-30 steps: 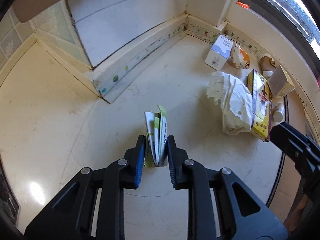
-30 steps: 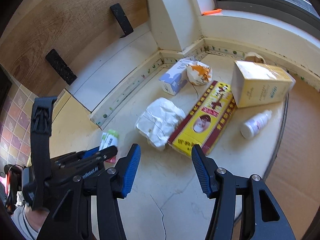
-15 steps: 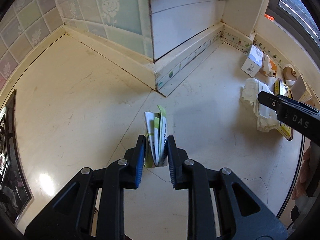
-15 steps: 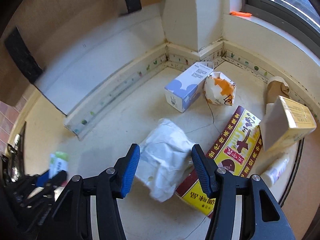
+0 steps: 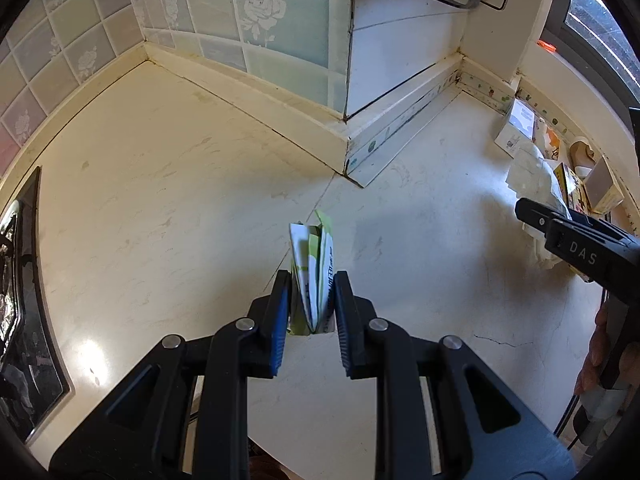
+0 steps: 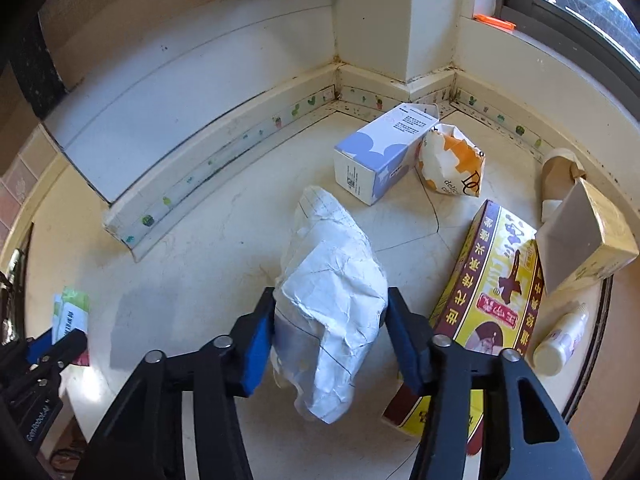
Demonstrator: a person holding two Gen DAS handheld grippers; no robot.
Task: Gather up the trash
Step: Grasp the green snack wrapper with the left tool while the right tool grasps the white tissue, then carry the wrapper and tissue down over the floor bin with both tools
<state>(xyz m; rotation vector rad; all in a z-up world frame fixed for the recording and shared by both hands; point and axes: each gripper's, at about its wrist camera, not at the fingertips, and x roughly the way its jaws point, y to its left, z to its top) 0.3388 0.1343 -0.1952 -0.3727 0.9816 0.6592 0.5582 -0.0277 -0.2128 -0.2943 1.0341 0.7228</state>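
The left gripper (image 5: pixel 311 300) pinches a folded green-and-white wrapper (image 5: pixel 314 264). The right gripper (image 6: pixel 330 320), jaws just closing, straddles crumpled white paper (image 6: pixel 332 300); boxes and a bottle (image 6: pixel 560 340) remain at three o'clock.

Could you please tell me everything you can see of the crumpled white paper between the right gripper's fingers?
The crumpled white paper is a creased, loosely wadded sheet with thin dark ruled lines. It lies lengthwise on the cream counter, between the right gripper and its blue-padded fingers, which have just been closing and touch its sides. A yellow and maroon printed box lies beside it.
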